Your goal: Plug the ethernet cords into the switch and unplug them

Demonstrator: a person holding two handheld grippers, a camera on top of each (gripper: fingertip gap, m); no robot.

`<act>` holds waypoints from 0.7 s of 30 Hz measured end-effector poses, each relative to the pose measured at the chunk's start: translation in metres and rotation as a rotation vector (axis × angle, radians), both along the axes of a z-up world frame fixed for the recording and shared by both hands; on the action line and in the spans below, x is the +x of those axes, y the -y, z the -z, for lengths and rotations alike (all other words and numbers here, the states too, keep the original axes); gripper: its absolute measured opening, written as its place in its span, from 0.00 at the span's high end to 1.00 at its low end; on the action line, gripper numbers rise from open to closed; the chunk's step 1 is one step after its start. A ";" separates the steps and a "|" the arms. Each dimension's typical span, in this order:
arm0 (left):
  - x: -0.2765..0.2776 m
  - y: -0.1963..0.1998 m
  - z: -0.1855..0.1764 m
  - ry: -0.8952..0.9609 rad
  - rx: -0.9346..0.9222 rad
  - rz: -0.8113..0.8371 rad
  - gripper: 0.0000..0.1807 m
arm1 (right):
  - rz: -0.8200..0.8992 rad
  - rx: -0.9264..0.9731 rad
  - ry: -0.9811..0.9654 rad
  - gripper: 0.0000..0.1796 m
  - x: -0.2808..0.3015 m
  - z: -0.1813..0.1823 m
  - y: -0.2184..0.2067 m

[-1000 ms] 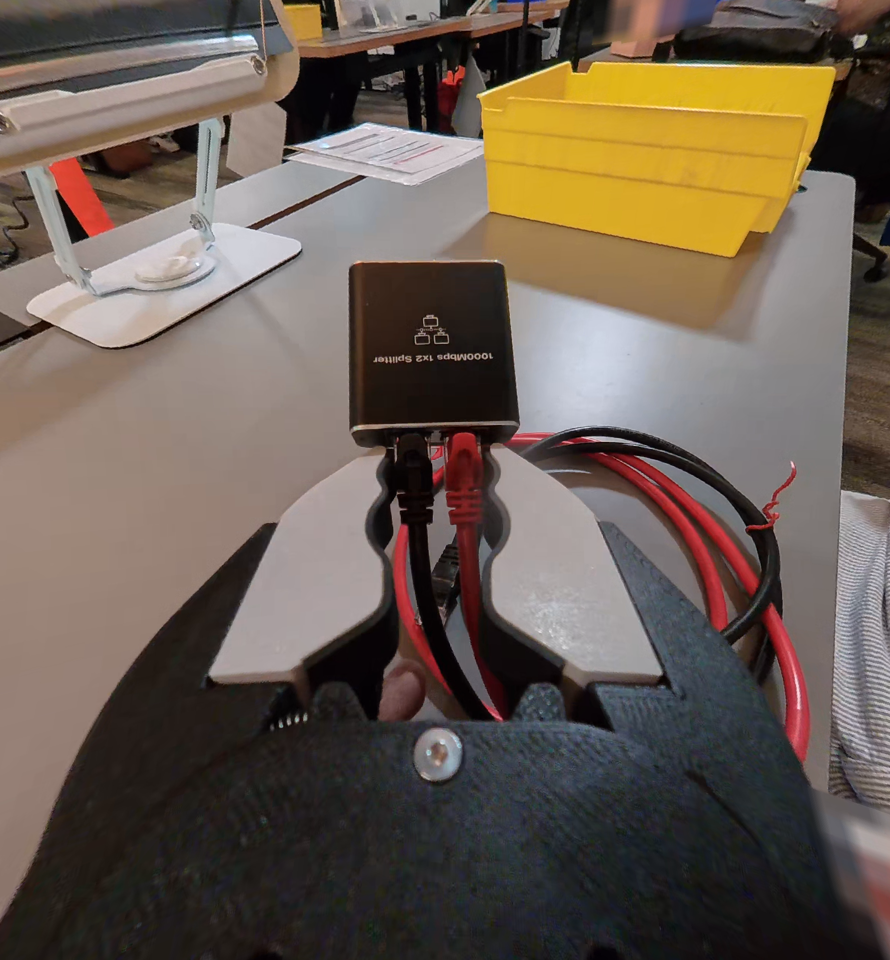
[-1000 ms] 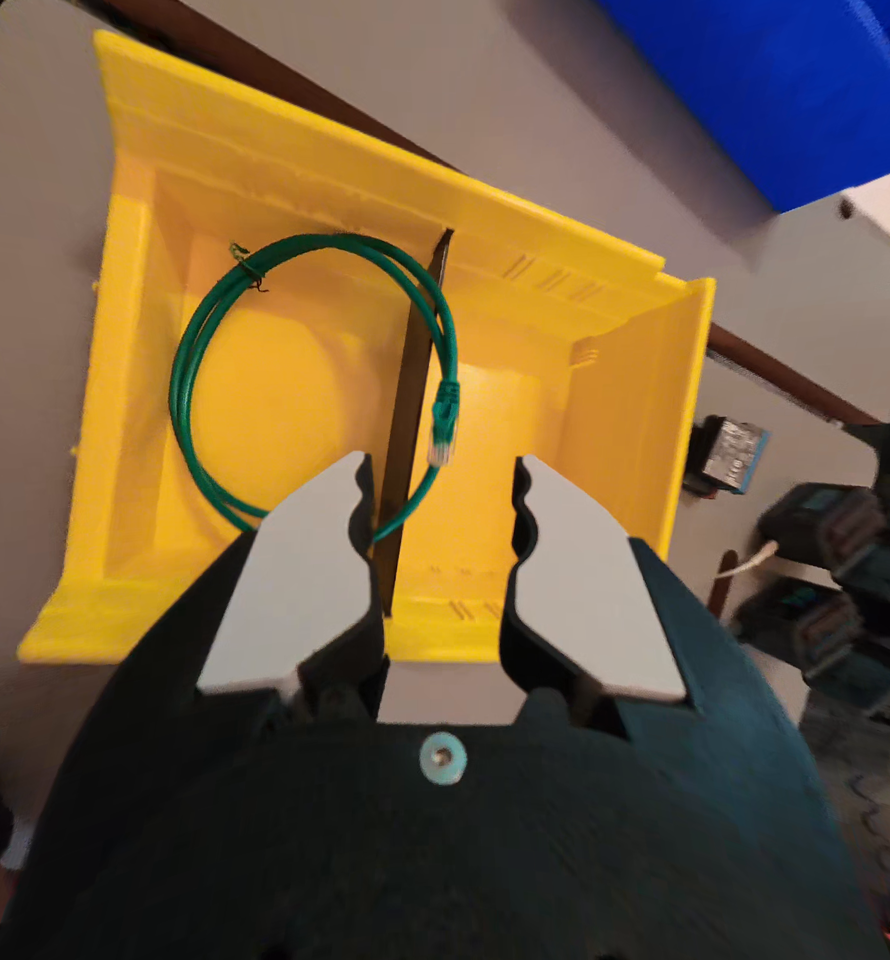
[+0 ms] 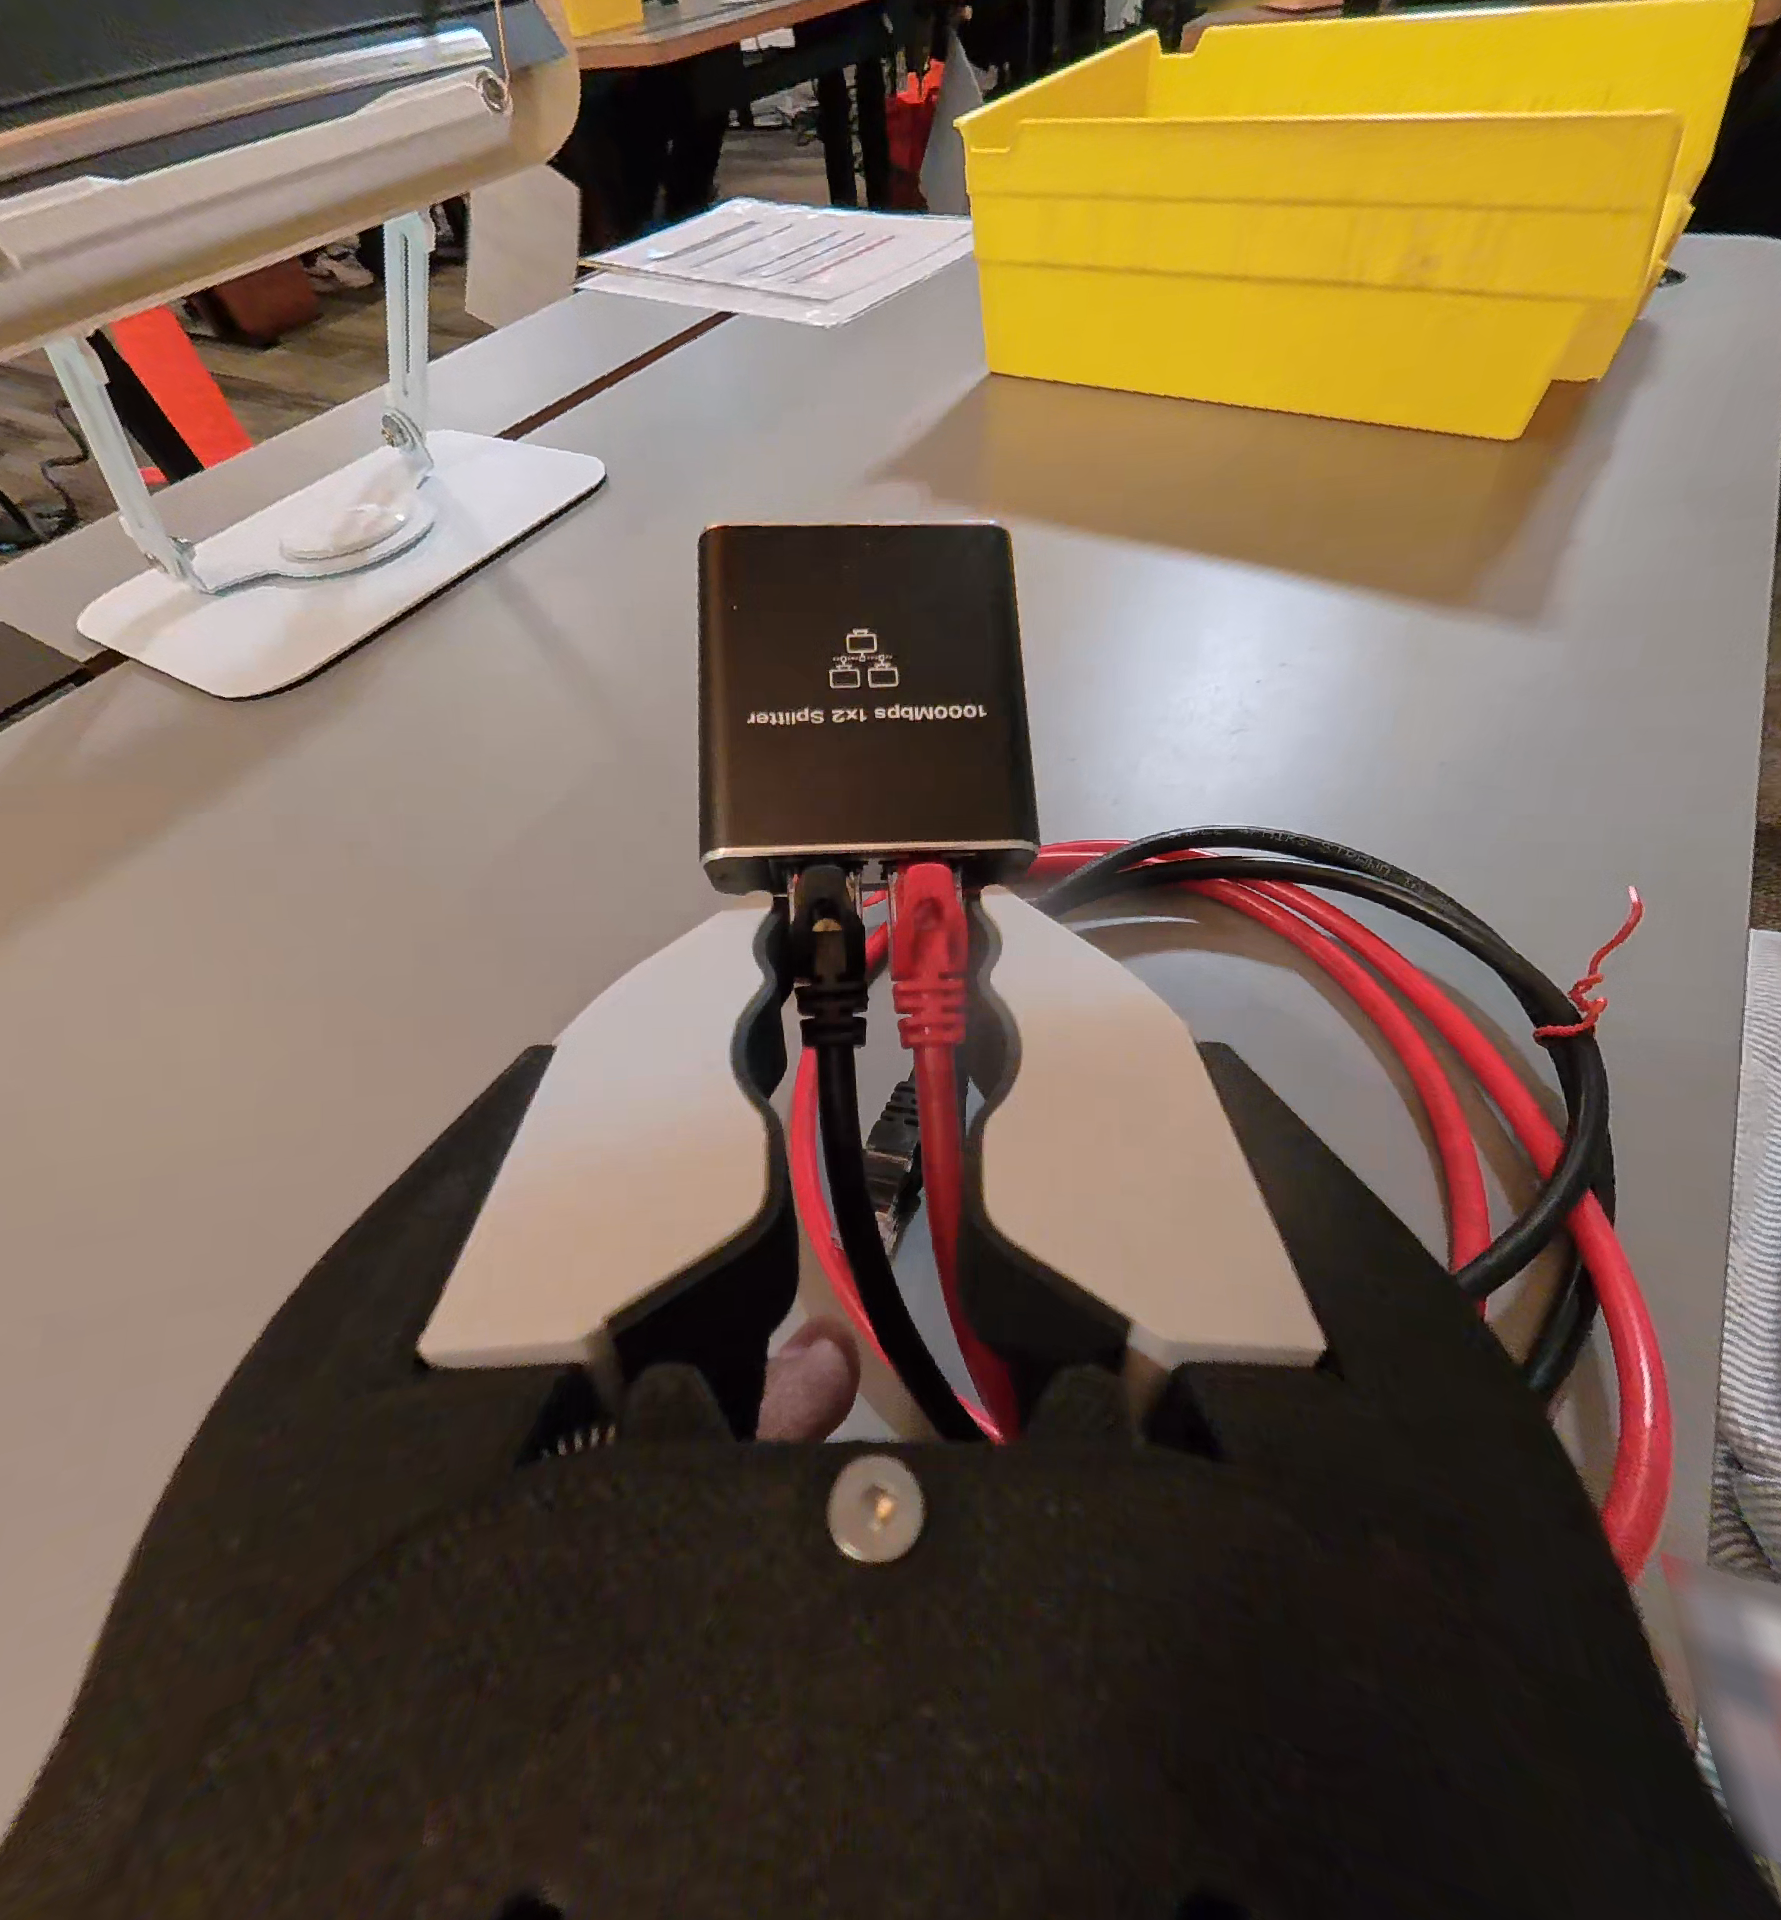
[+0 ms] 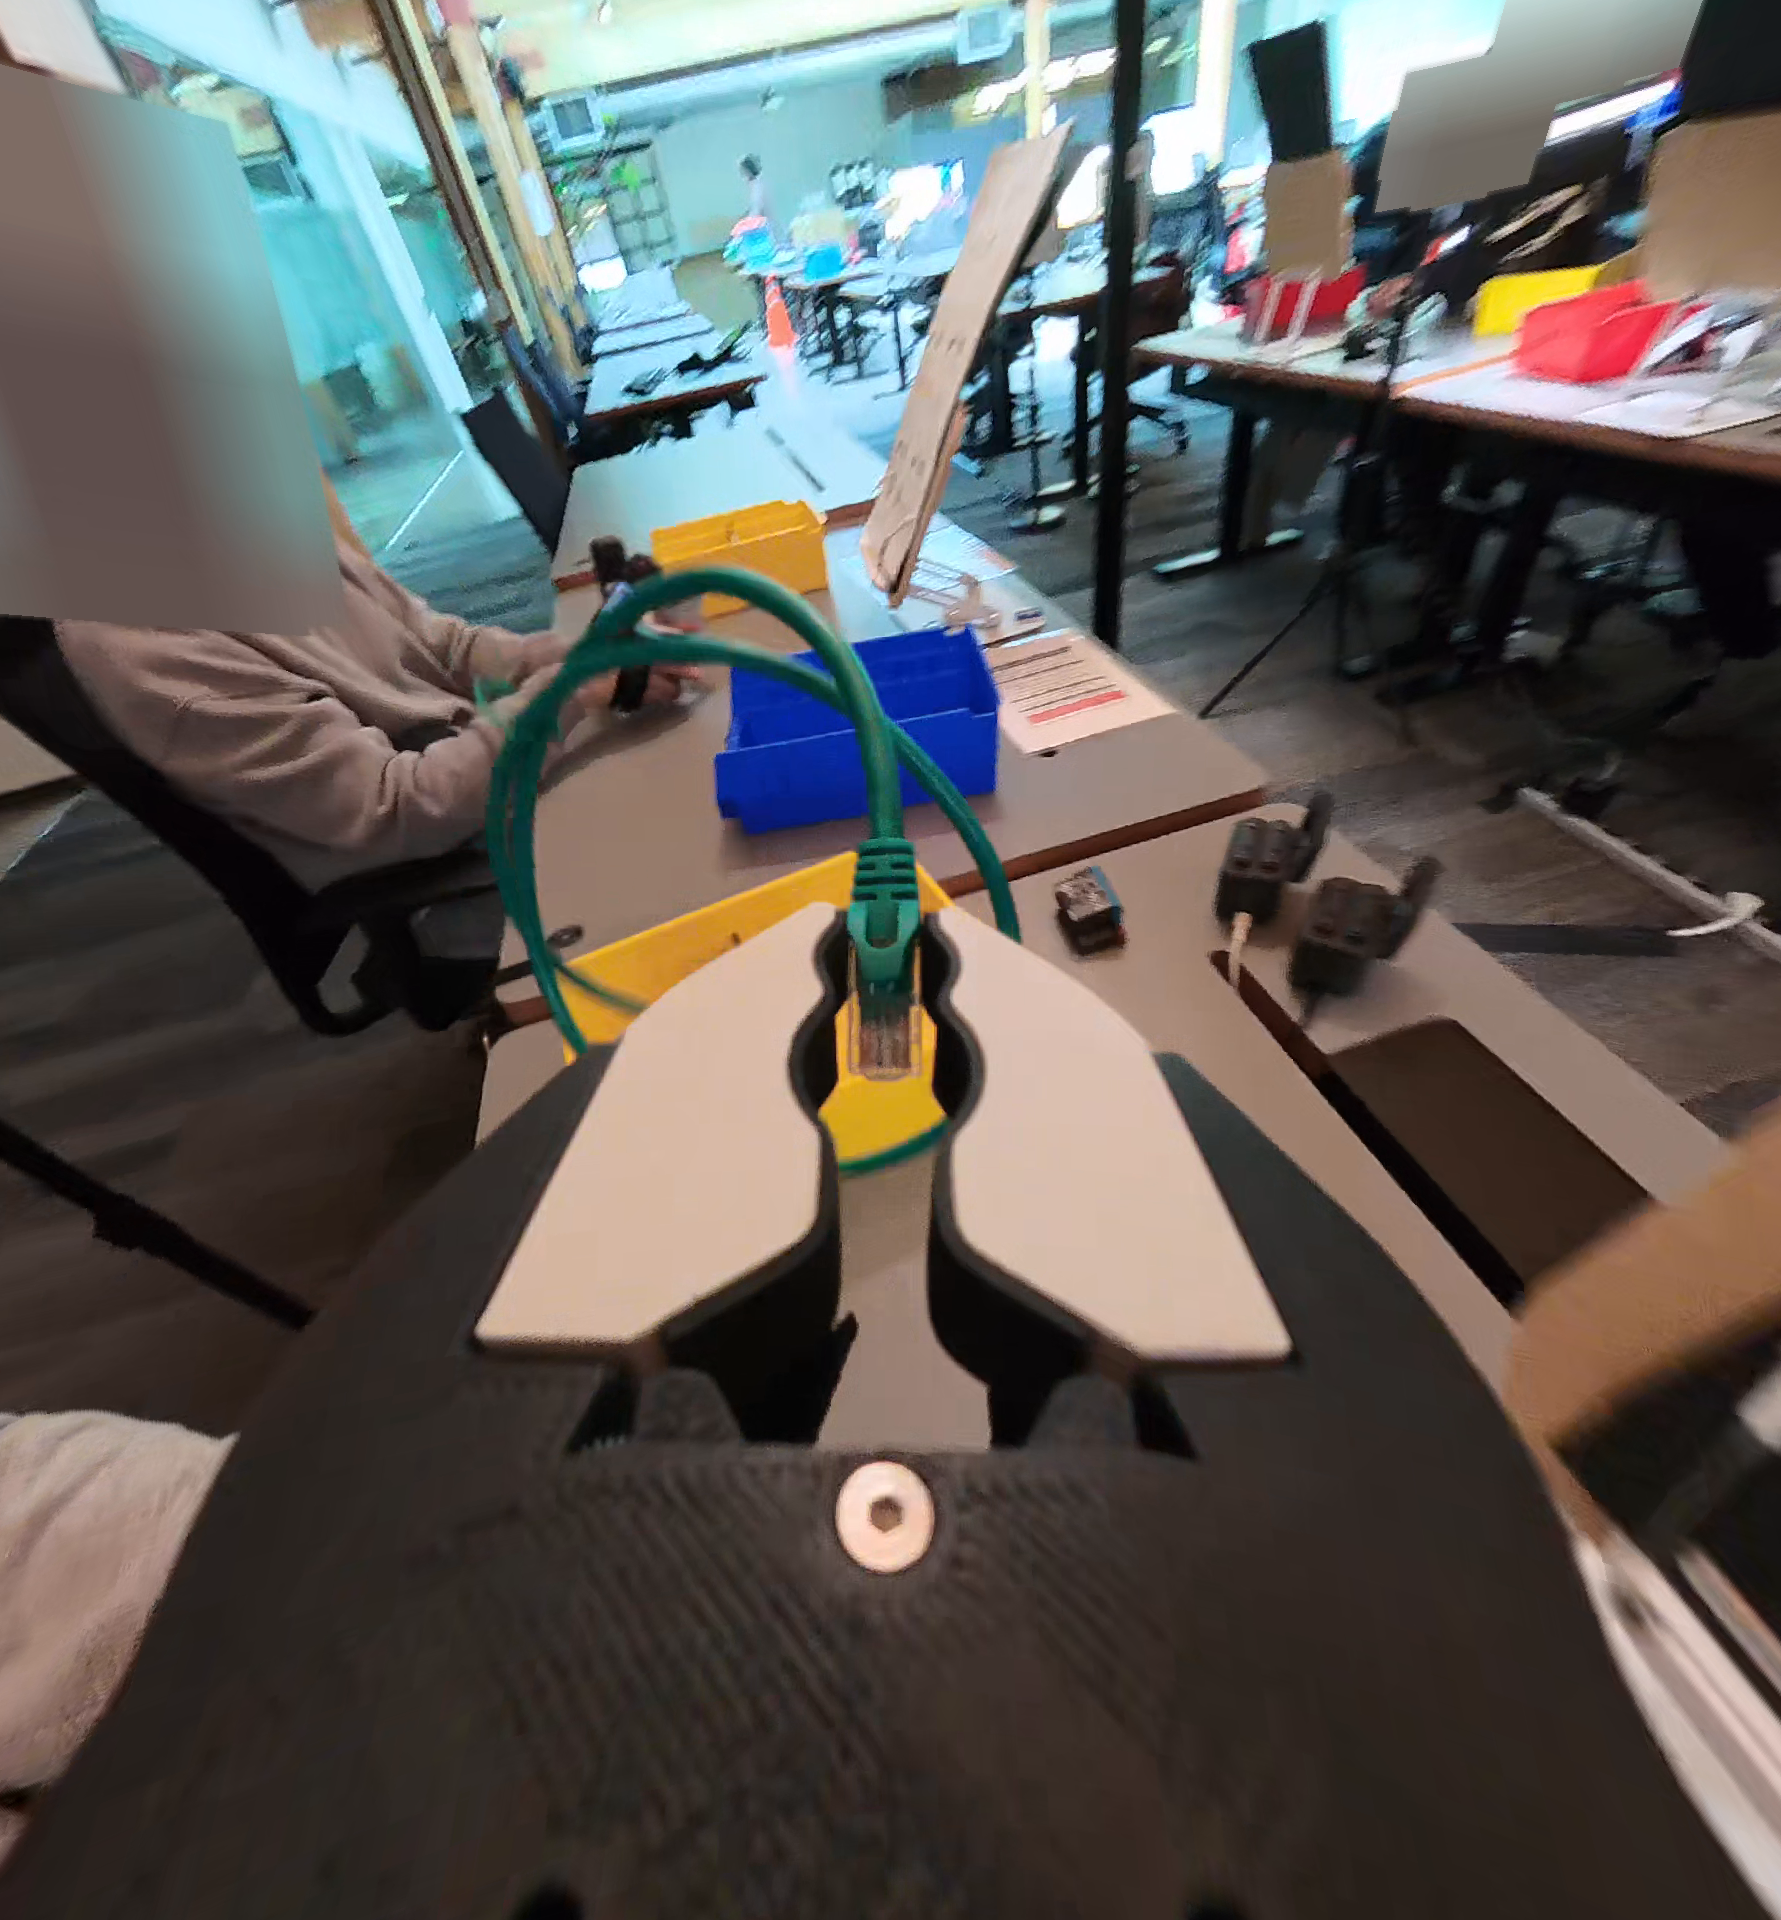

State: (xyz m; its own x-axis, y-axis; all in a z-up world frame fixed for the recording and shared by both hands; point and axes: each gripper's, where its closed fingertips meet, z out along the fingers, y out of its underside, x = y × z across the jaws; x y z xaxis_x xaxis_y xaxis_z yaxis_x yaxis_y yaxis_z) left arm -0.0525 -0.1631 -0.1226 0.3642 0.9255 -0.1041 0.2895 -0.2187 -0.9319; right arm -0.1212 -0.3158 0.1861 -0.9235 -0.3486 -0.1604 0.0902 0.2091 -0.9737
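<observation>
Your right gripper has come up out of the yellow bin since a second ago, jaws now pinched on the plug of the green cord, whose loop hangs out in front. Left gripper hasn't budged: its jaws sit spread either side of two plugs, gripping neither. Count is one black cord and one red cord, both seated in the switch on the grey table. That black box has white lettering and a little network icon on top. One stacked yellow bin sits behind it.
</observation>
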 end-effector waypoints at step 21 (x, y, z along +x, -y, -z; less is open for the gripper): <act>-0.008 0.000 0.018 0.079 -0.133 -0.052 0.82 | 0.395 0.535 -0.351 0.89 -0.116 0.229 -0.213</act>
State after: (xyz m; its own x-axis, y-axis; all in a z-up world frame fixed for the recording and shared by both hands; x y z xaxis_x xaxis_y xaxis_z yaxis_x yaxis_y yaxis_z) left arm -0.0605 -0.1628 -0.1404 0.3277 0.9234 -0.1998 0.3749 -0.3212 -0.8696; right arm -0.2368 -0.1026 -0.0431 -0.9917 0.0621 0.1125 -0.0407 0.6781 -0.7338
